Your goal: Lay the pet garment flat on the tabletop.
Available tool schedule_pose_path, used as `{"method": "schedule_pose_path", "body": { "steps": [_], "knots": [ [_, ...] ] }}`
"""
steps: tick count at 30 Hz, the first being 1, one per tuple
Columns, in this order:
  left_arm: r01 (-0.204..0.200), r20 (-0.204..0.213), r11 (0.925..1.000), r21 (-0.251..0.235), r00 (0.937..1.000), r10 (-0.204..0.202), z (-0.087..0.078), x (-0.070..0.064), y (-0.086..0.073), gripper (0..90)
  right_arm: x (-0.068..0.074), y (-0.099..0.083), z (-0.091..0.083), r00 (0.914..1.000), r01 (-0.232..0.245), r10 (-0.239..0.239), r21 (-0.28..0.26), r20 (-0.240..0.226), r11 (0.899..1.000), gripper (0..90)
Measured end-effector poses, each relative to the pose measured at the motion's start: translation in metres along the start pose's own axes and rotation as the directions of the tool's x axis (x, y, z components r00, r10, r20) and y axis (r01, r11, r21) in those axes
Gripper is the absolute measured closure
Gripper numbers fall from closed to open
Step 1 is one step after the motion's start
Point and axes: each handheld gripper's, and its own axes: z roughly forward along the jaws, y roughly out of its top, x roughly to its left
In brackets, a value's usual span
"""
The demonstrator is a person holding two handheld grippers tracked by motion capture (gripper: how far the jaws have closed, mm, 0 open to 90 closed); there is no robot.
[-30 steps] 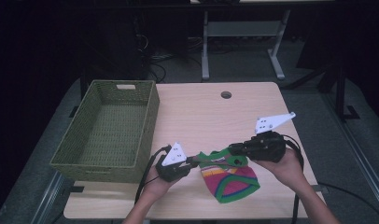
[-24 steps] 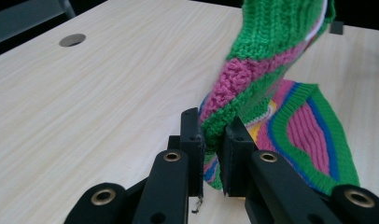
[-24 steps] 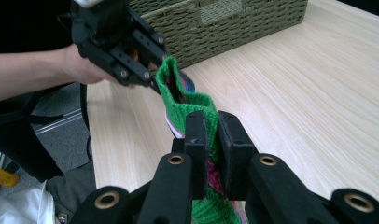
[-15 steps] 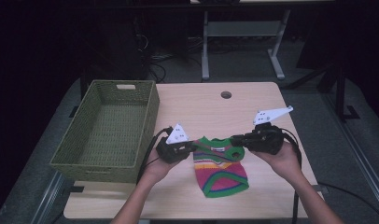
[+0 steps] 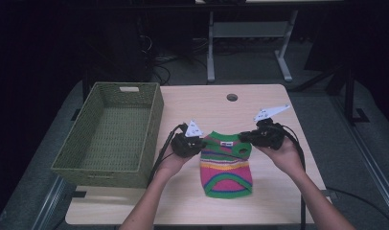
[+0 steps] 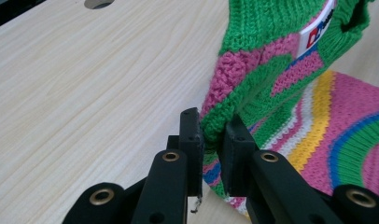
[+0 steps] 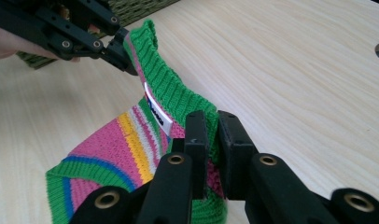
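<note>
A small knitted sweater point(image 5: 227, 165) in green, pink, yellow and blue stripes lies on the wooden table point(image 5: 221, 105), its neck end held up between both grippers. My left gripper point(image 5: 200, 143) is shut on the sweater's left shoulder; its jaws pinch the pink and green knit point(image 6: 215, 126). My right gripper point(image 5: 242, 138) is shut on the right shoulder point(image 7: 211, 135). In the right gripper view the left gripper point(image 7: 124, 56) grips the far corner, and a white label point(image 7: 156, 108) shows inside the green collar. The hem end rests flat on the table.
A green woven basket point(image 5: 111, 134) stands empty at the table's left side, close to my left hand. A round cable hole point(image 5: 232, 97) sits near the table's far edge. Bare wood lies beyond the sweater.
Both grippers have carried the sweater away from the front edge toward the table's middle and pulled apart. The sweater went from bunched to stretched out flat.
</note>
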Motion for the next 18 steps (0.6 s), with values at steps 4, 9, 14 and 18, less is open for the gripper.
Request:
{"method": "schedule_pose_path", "body": {
  "steps": [4,9,14,18],
  "knots": [
    [0.028,-0.005,0.9996,-0.002,0.9996,-0.028,0.007,0.004,0.002,79.8,-0.008,0.001,0.003,0.9999,-0.009,0.009,-0.007,0.009,1.000,82.6],
    [0.023,-0.007,0.9997,0.004,0.9997,-0.023,0.015,0.007,0.007,79.8,-0.016,0.003,0.005,0.9990,-0.023,0.023,0.000,0.038,1.000,82.4],
    [0.030,-0.017,0.9994,0.017,0.9994,-0.030,0.025,0.009,0.008,79.8,-0.027,0.008,0.008,0.9989,-0.027,0.028,-0.008,0.037,1.000,82.3],
    [0.038,-0.033,0.9991,0.020,0.9988,-0.037,0.031,0.010,0.008,79.8,-0.039,0.010,0.015,0.9979,-0.047,0.048,-0.017,0.042,0.999,82.2]
  ]
}}
